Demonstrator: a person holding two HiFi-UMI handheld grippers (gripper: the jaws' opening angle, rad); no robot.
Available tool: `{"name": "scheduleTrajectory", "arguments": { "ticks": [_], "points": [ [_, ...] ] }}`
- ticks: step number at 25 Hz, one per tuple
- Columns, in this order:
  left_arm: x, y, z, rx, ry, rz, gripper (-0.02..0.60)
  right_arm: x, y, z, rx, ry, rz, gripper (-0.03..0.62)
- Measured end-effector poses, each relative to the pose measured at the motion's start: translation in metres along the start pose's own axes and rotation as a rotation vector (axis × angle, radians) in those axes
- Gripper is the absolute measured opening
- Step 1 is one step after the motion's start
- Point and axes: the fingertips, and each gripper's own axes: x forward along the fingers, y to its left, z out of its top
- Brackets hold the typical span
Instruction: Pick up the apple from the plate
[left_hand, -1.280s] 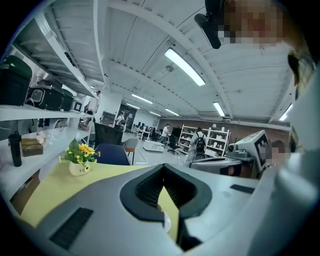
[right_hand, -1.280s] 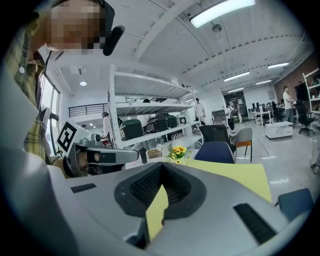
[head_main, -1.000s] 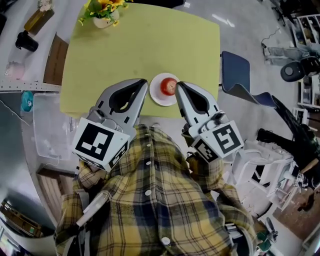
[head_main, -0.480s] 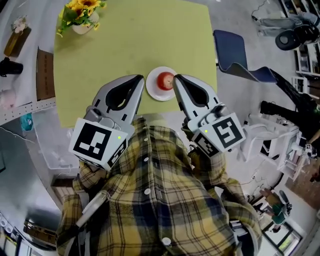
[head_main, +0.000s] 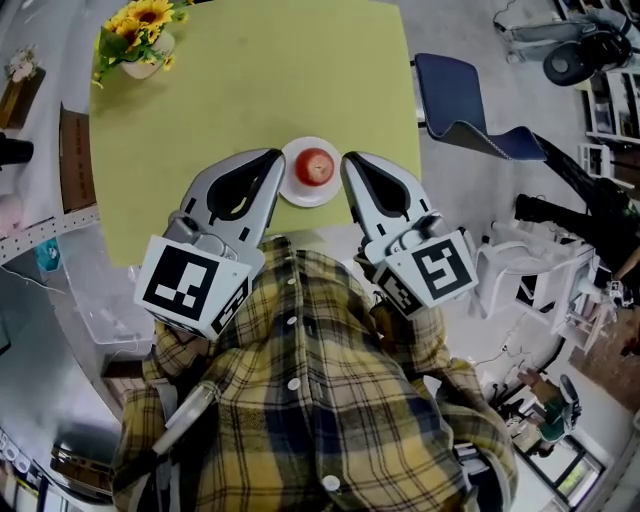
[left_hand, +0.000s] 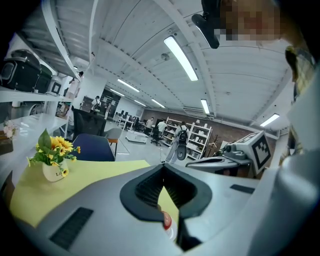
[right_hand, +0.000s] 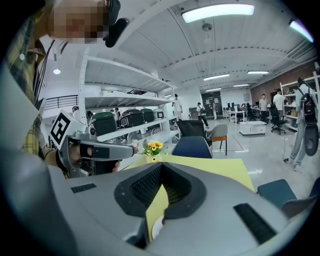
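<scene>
A red apple (head_main: 315, 166) sits on a small white plate (head_main: 297, 190) near the front edge of the yellow-green table (head_main: 250, 90). My left gripper (head_main: 277, 156) is shut and empty, its tip just left of the plate. On the plate's right side, my right gripper (head_main: 348, 160) is likewise shut and empty. In the left gripper view the jaws (left_hand: 164, 165) meet at the tip, and the apple (left_hand: 166, 220) shows through the gap behind them. The right gripper view has its jaws (right_hand: 161, 165) closed, with a sliver of the plate (right_hand: 156, 227) below.
A vase of sunflowers (head_main: 140, 45) stands at the table's far left corner. A blue chair (head_main: 455, 95) is beside the table's right edge. Shelving with small items runs along the left, and white equipment (head_main: 530, 290) stands on the right.
Table, plate and vase have slid left in the head view as the person moved. Both grippers have moved along with them and still flank the plate, shut.
</scene>
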Motion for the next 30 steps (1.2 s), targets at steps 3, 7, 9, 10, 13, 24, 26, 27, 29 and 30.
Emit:
{"name": "scheduleTrajectory", "arguments": {
  "ticks": [3,7,9,10,13,24,26,27,29,30],
  "points": [
    [0.006,-0.003,0.0,0.004,0.003,0.004,0.008,-0.001,-0.004,-0.002,0.007,-0.003,0.004,-0.003],
    [0.015,-0.01,0.003,0.009,0.006,0.018,0.008,-0.004,-0.013,-0.004,0.02,-0.004,0.027,-0.003],
    [0.019,-0.012,0.002,0.01,0.009,0.026,0.008,-0.002,-0.018,-0.005,0.022,-0.002,0.039,-0.003],
    [0.02,-0.011,0.002,0.009,0.011,0.029,0.008,-0.001,-0.02,-0.006,0.023,0.001,0.045,-0.002],
    [0.023,-0.005,-0.001,0.005,0.014,0.041,0.008,0.007,-0.022,-0.009,0.029,0.009,0.066,-0.002],
    [0.03,0.015,-0.019,-0.027,0.053,0.071,0.008,0.02,-0.025,-0.041,0.079,0.076,0.119,0.107],
    [0.03,0.017,-0.024,-0.03,0.063,0.07,0.008,0.021,-0.024,-0.048,0.08,0.089,0.13,0.13],
    [0.03,0.017,-0.027,-0.032,0.068,0.069,0.008,0.021,-0.023,-0.052,0.082,0.094,0.136,0.142],
    [0.032,0.017,-0.032,-0.038,0.079,0.069,0.008,0.022,-0.024,-0.058,0.089,0.102,0.146,0.171],
    [0.033,0.018,-0.034,-0.04,0.084,0.07,0.008,0.023,-0.025,-0.06,0.088,0.106,0.151,0.187]
  ]
}}
